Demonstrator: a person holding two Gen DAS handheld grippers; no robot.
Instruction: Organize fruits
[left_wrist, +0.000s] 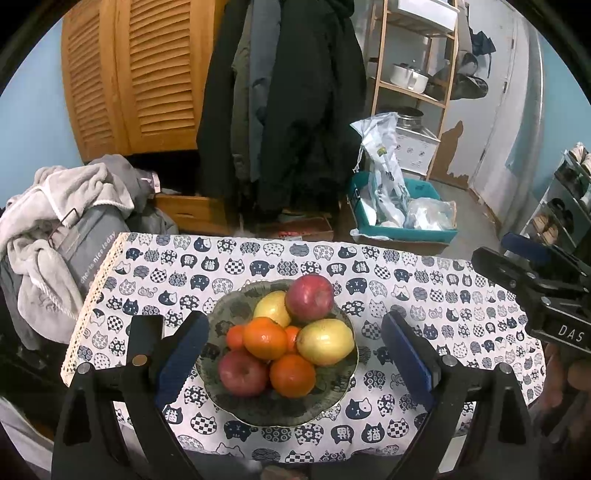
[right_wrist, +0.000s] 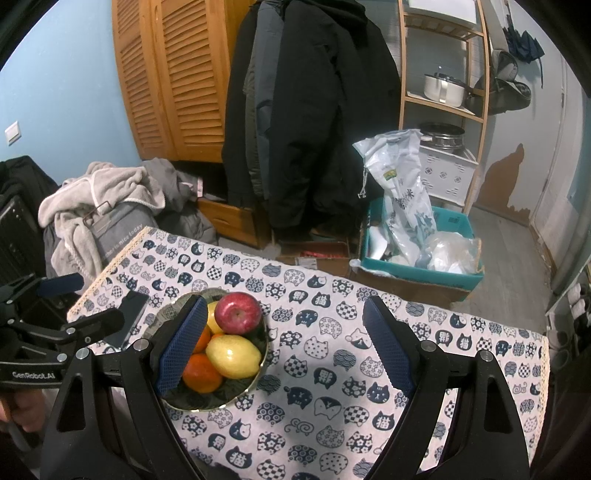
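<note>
Fruit heaped in patterned bowl (left_wrist: 332, 398) dead ahead of our left gripper (left_wrist: 295, 354), jaws spread, nothing held. Our right gripper (right_wrist: 284, 347) likewise released, bowl off its left finger. Risk we see: nudging red apple (left_wrist: 309, 297) atop pile sends fruit rolling across cat-print tablecloth (left_wrist: 461, 295).

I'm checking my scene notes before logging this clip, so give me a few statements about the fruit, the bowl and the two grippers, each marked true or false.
1. All the fruit sits piled in the bowl. True.
2. The left gripper is shut on an orange. False: its jaws stand open on either side of the bowl, touching no fruit.
3. A red apple lies at the far side of the pile. True.
4. The right gripper holds the lemon. False: it is open and holds nothing.
5. The tablecloth is plain white. False: it carries a cat-face print.
</note>
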